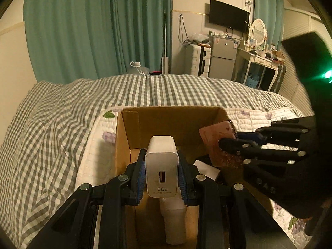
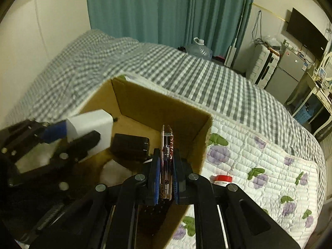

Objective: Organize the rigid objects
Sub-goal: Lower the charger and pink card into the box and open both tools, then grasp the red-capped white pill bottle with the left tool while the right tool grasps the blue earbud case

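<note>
An open cardboard box (image 1: 124,137) (image 2: 143,101) sits on the bed. My left gripper (image 1: 161,161) is shut on a white 66W charger (image 1: 161,166) and holds it over the box; it also shows in the right wrist view (image 2: 91,126). My right gripper (image 2: 166,161) is shut on a thin pink and brown patterned case (image 2: 167,155), held on edge above the box's right side. In the left wrist view the case (image 1: 217,139) and the right gripper (image 1: 240,140) are at the right. A black charger (image 2: 130,145) and white items (image 1: 174,222) lie inside the box.
The bed has a grey checked cover (image 1: 62,112) and a white floral quilt (image 2: 259,155). A small red-capped container (image 2: 222,180) lies on the quilt right of the box. Teal curtains, a water jug (image 2: 199,49), a fridge (image 1: 223,60) and a dressing table stand beyond the bed.
</note>
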`<state>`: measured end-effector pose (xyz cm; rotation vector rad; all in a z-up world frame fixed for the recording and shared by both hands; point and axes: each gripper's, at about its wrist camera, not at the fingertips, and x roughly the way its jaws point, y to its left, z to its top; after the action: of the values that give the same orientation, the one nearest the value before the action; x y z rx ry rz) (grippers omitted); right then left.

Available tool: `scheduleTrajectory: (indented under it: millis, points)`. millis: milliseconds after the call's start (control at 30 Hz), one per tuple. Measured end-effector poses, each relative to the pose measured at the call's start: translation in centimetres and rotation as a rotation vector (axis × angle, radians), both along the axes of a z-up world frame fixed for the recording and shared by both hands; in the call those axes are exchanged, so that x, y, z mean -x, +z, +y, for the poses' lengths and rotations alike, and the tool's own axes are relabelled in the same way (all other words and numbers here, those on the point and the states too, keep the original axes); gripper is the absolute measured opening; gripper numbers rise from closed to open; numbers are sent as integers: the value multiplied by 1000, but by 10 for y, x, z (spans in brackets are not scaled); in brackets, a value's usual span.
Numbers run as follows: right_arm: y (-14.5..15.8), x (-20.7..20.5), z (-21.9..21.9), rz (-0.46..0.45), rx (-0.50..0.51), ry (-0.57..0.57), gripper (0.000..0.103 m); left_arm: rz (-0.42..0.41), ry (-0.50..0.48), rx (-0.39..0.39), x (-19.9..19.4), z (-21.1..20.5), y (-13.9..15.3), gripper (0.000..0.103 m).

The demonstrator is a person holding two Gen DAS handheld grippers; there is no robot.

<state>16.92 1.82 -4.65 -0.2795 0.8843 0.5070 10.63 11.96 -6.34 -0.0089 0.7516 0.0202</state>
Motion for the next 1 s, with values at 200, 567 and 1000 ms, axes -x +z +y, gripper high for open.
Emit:
scheduleTrajectory:
  millis: [200, 567, 1000]
  points:
    - [-20, -11, 1, 61, -55, -3, 11, 31, 12, 12, -4, 5, -8, 28]
    - [25, 2, -63, 35, -202, -77, 45, -42, 30, -59, 18, -19, 28, 54]
    - [75, 26, -192, -161, -128, -207, 74, -36, -19, -48, 5, -137, 44, 66]
